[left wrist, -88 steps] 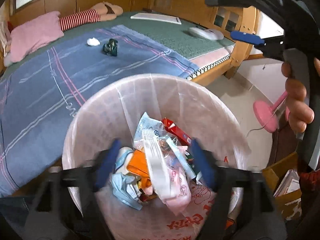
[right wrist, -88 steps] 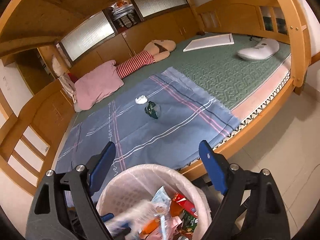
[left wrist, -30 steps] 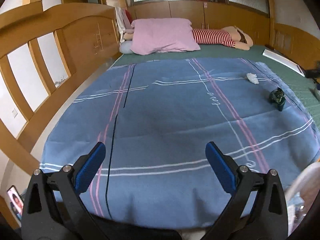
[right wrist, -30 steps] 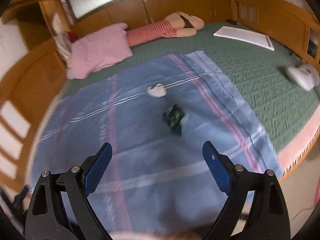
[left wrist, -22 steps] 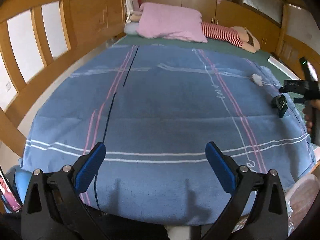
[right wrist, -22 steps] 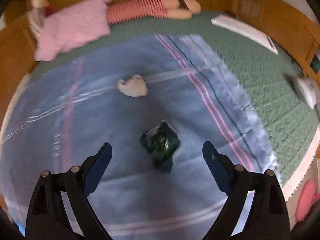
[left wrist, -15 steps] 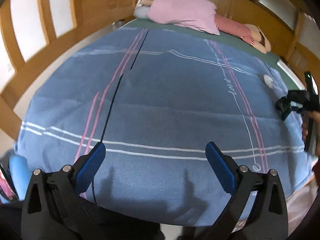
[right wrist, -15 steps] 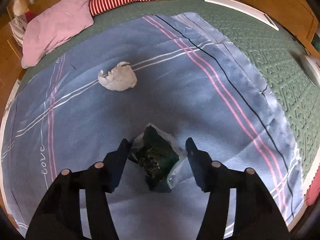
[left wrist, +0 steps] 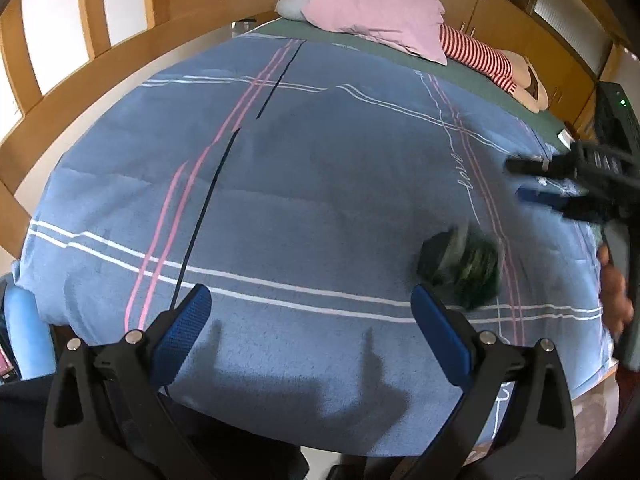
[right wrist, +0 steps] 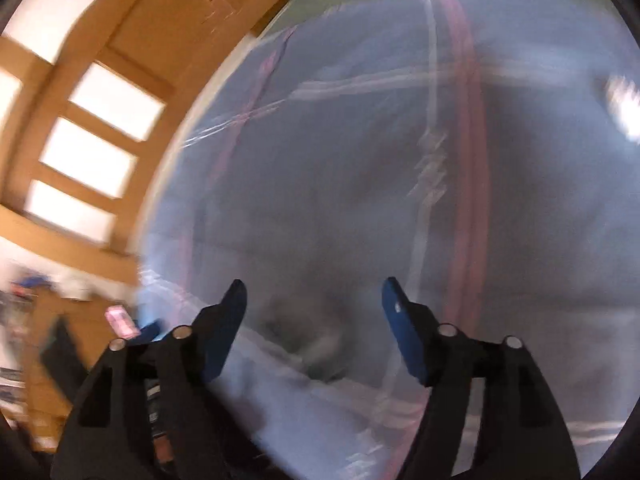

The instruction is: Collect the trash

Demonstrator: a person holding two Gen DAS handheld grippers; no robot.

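A dark green crumpled wrapper [left wrist: 460, 268] lies, motion-blurred, on the blue striped blanket [left wrist: 300, 184], just beyond my left gripper's right finger. My left gripper [left wrist: 312, 328] is open and empty over the blanket's near edge. My right gripper [right wrist: 312, 320] is open; its view is heavily blurred, with a dim dark shape [right wrist: 308, 344] between its fingers. The right gripper also shows at the right edge of the left wrist view [left wrist: 560, 188], apart from the wrapper. A white crumpled tissue [right wrist: 626, 112] is a bright blur at far right.
A pink pillow [left wrist: 376, 20] and a striped-legged doll [left wrist: 492, 64] lie at the bed's head. A wooden bed rail [left wrist: 80, 92] runs along the left side. A pale trash bin rim [left wrist: 596, 420] shows at the lower right.
The green wrapper has shot across the blanket from between the right fingers toward my left gripper. The right gripper swung hard left and its jaws reopened partly. The left gripper tilted down.
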